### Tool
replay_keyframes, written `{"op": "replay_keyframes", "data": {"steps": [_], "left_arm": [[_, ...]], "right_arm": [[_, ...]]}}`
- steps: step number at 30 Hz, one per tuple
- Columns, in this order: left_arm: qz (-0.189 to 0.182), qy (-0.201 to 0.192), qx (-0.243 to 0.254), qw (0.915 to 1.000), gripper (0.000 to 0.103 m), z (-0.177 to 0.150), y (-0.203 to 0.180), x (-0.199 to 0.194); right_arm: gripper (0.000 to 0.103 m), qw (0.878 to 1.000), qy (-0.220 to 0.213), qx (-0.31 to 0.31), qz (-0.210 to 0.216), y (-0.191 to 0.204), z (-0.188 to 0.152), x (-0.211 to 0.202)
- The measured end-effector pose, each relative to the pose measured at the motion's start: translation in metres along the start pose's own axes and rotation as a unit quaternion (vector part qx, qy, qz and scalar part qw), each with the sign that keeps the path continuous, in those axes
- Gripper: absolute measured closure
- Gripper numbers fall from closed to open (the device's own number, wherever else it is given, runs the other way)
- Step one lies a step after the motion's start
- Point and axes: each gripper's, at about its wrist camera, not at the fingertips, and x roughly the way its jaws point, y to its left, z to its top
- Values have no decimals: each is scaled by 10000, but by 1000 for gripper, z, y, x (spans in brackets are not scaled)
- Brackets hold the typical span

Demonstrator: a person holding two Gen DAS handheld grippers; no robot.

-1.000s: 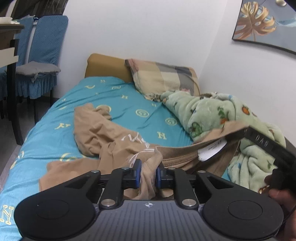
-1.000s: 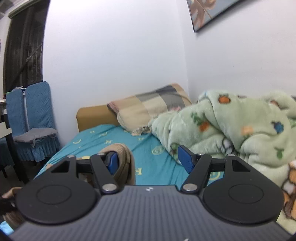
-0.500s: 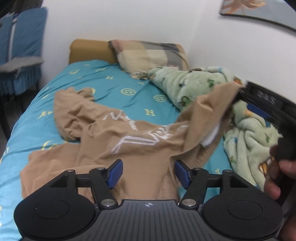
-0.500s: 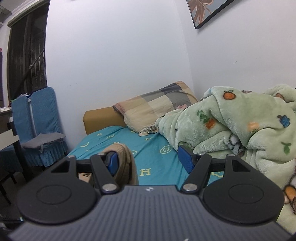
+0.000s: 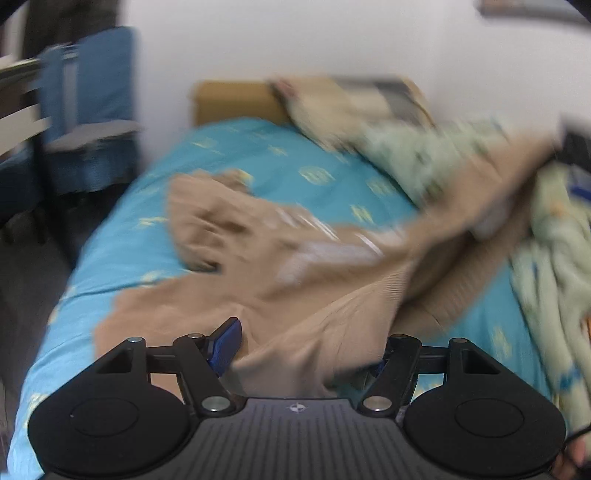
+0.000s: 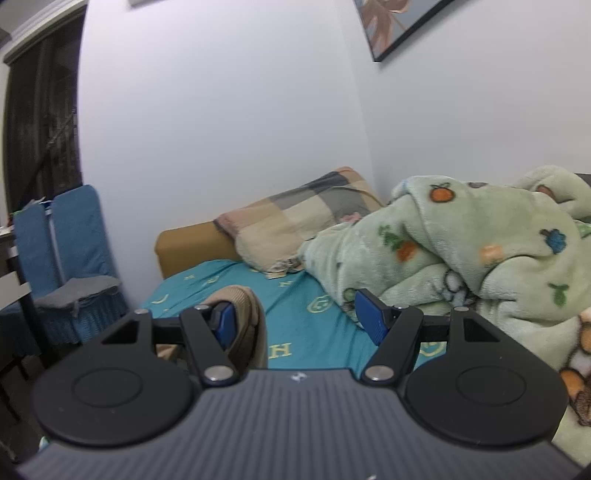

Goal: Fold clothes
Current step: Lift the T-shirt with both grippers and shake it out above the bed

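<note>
A bedroom in a home. A bed with a teal patterned sheet stands against plain white walls. At its head lie a checked pillow and a rumpled green fleece blanket printed with fruit. A framed leaf picture hangs on the wall. Beside the bed stand chairs with blue fabric covers next to a dark tabletop's edge.
</note>
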Motion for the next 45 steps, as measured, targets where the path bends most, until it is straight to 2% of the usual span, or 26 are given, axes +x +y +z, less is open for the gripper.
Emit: {"op": "replay_keyframes", "data": {"steps": [4, 6, 8, 11, 15, 18, 21, 23, 26, 30, 34, 36, 41, 45], "left_arm": [[296, -450, -834, 9951, 29, 11, 30, -24], [386, -700, -1073, 9910, 28, 16, 40, -33], [539, -929, -1152, 9875, 28, 22, 43, -39], [759, -1121, -1277, 9825, 28, 28, 48, -39], [929, -1201, -1501, 9769, 28, 34, 60, -36], [1111, -1236, -1413, 9759, 28, 33, 61, -35], [1175, -1273, -1294, 9763, 27, 30, 61, -35], [1112, -1231, -1325, 9772, 27, 27, 63, -37], [1010, -1246, -1411, 9769, 27, 22, 65, -45], [913, -1435, -1471, 9744, 27, 15, 64, -67], [897, -1840, -1573, 9661, 27, 30, 69, -110], [813, -2116, -1589, 9609, 27, 49, 71, -141], [776, -2959, -1415, 9415, 27, 112, 64, -244], [785, -3762, -1153, 9160, 26, 156, 49, -338]], "right_arm": [[34, 9998, 85, 109, -158, -10, -1, 8], [34, 9995, 229, 148, -132, -13, -4, 13], [34, 9991, 420, -29, -82, -9, -9, 19], [35, 9947, 939, -422, 3, 1, -21, 32], [35, 9797, 1803, -870, 103, 9, -44, 47], [30, 9702, 2120, -1170, -14, 14, -57, 45], [29, 9598, 2400, -1452, -139, 18, -70, 41], [29, 9596, 2521, -1225, -236, 12, -73, 36], [28, 9710, 2203, -837, -395, 4, -67, 18], [28, 9894, 1274, -445, -538, -1, -45, -16], [28, 9974, 644, -57, -329, -1, -10, -53], [29, 9991, 392, 53, -134, 5, 20, -72], [29, 9988, -275, 221, 345, 28, 127, -128], [29, 9931, -986, 168, 614, 46, 210, -190]]}}
